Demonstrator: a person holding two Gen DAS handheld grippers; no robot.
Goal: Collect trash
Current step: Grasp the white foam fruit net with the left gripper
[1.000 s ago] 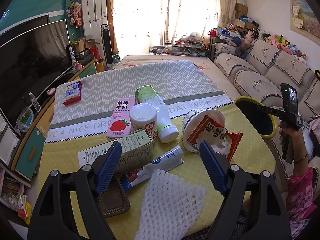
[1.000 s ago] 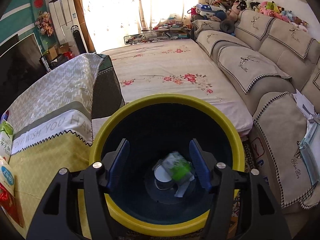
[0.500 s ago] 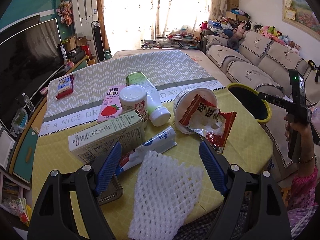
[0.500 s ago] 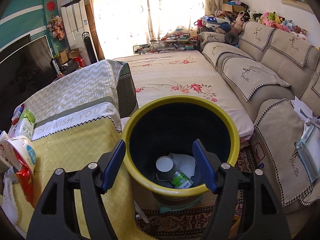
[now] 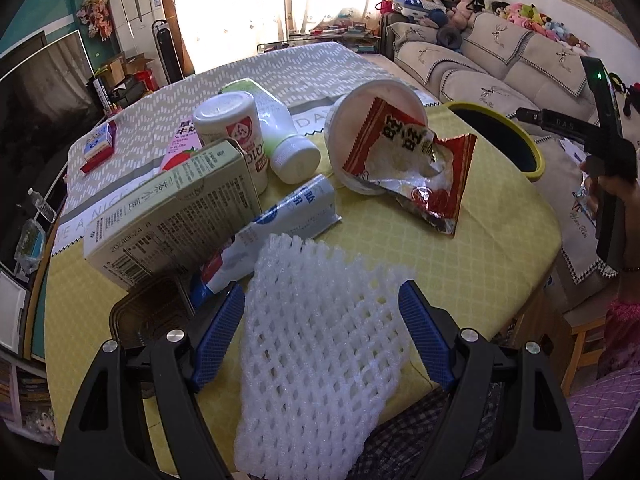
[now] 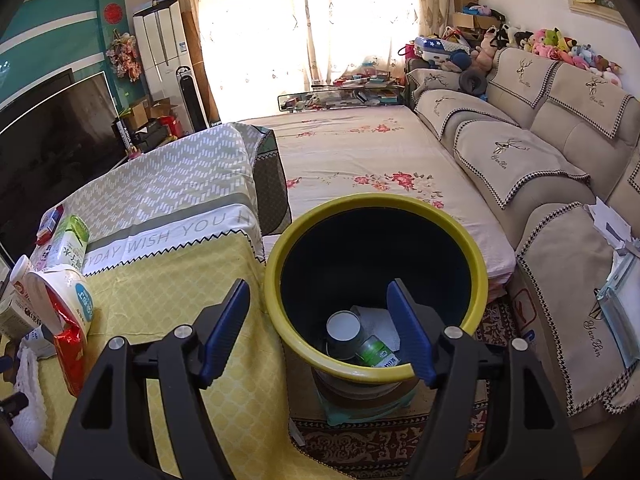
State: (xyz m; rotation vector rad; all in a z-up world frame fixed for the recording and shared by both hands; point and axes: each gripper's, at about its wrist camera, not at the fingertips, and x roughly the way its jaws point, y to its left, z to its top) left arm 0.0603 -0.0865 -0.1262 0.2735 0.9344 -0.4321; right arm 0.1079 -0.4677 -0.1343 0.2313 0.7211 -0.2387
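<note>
Here the left gripper (image 5: 322, 334) stands spread and empty, its fingers on either side of the near end of the white foam net (image 5: 320, 340), which lies flat on the yellow tablecloth (image 5: 492, 216) at the table's near edge, long axis running away toward the toothpaste tube (image 5: 276, 220). To the right, the right gripper (image 6: 318, 330), likewise spread and empty, hangs over the yellow-rimmed bin (image 6: 376, 204), well apart from the net, so the left is nearer.

Yellow-clothed table (image 5: 500, 240) under scattered trash (image 5: 320, 360)
</note>
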